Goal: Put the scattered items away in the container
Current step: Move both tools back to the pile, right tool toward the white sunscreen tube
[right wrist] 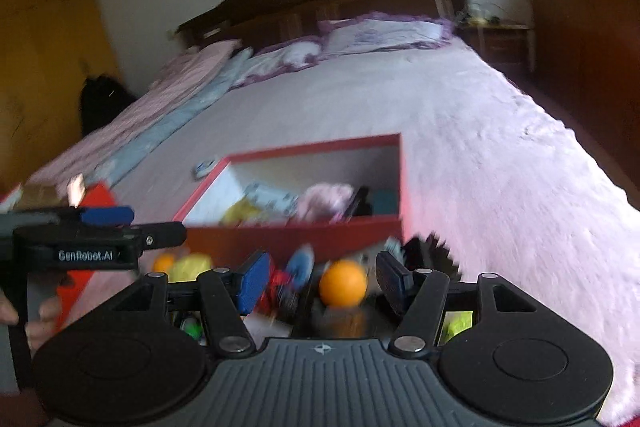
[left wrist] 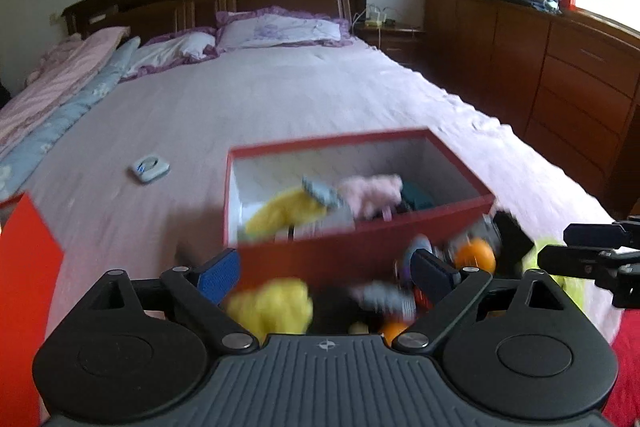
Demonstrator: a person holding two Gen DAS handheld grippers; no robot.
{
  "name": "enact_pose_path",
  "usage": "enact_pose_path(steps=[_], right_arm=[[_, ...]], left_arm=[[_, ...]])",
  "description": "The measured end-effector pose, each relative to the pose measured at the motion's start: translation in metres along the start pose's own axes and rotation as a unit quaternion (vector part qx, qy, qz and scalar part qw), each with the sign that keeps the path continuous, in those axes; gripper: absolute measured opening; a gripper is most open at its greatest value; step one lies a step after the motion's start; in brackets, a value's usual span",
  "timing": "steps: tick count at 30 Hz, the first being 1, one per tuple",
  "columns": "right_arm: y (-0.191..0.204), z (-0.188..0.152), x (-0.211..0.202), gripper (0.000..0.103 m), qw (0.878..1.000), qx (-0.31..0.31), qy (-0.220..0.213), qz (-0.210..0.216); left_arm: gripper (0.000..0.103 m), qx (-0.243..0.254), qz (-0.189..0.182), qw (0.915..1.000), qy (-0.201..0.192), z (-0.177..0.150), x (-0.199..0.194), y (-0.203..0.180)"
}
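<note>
Between my right tongs (right wrist: pixel 320 285) sits an orange ball (right wrist: pixel 343 282); the jaws stand apart and hold nothing. My left tongs (left wrist: pixel 326 273) are wide and empty too. Just past both is the red box (left wrist: pixel 360 251). I should close gently, lift, and drop it inside.

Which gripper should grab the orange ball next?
Probably the right gripper: the round orange ball sits between its open fingers, just before the red box. The left gripper faces yellow fluff.
</note>
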State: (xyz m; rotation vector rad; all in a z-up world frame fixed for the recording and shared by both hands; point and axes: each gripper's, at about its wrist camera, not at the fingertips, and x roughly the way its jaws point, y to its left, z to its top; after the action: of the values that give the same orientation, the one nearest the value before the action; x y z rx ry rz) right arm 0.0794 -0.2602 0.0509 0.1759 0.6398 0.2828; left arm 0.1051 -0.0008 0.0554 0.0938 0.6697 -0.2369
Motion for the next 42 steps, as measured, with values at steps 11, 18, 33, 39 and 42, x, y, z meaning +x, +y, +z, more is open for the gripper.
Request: enact_pose_path(steps=[11,18,33,39,42], right_arm=[[0.082,-0.091,-0.001,0.058,0.986,-0.145,0.085,0.02],[0.117,-0.124,0.003,0.058,0.969,-0.204,0.121,0.065],[0.144,-0.121,0.032,0.036,0.946,-0.296,0.113,0.073],[0.157,-0.112,0.058,0.041,0.945,-0.301,0.11,0.066],[0.156,-0.108,0.065,0.043,0.951,-0.285,0.103,0.059]], left_arm=[[0.097,-0.04,0.053,0.9941,0.085,-0.109,-0.028,0.01],[0.097,-0.076,0.07,0.9891,0.105,-0.132,-0.032,0.03],[0.097,-0.075,0.079,0.9894,0.096,-0.14,-0.038,0.027],[0.096,-0.096,0.087,0.9876,0.089,-0.145,-0.044,0.041],[0.096,-0.106,0.088,0.9863,0.091,-0.148,-0.044,0.046]])
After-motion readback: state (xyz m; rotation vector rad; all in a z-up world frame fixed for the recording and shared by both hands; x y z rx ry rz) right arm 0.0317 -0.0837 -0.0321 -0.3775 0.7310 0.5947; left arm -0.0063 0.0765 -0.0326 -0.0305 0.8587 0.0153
